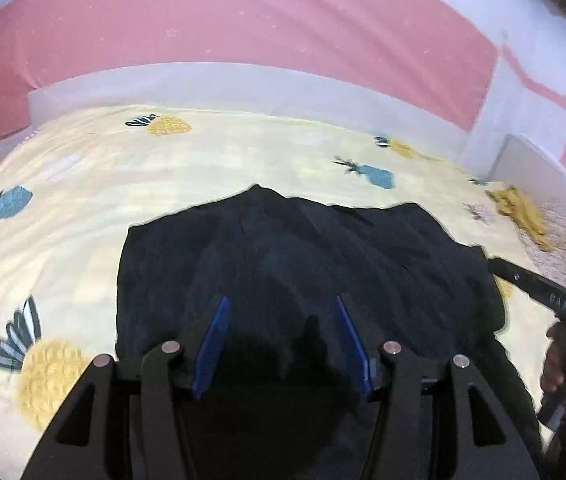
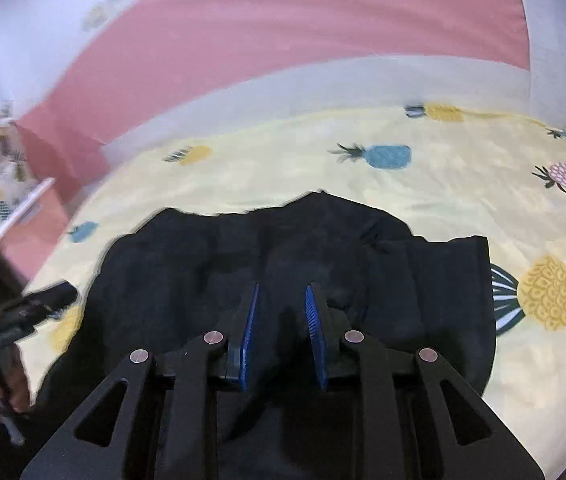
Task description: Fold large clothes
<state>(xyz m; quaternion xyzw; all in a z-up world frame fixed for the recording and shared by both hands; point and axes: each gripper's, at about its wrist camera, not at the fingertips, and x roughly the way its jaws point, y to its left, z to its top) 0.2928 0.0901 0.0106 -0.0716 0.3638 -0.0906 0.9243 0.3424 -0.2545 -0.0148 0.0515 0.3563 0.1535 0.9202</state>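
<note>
Pink walls back a pineapple-print bed (image 1: pixel 163 184); its dark garment (image 1: pixel 303 248) fills lower centre, loosely folded. Both the left tool (image 1: pixel 281 300) and right tool (image 2: pixel 282 288) gape, released, so folds may slump open, edges uneven.

I see a bed with a pale yellow sheet (image 1: pixel 187 168) printed with blue and yellow pineapples filling most of my view. At its far edge runs a low white headboard (image 1: pixel 243 84), and behind that a wall with a broad pink band (image 1: pixel 243 20) between white areas. Far right, a mustard cloth (image 1: pixel 523 212) lies crumpled near a white panel (image 1: pixel 535 168).
</note>
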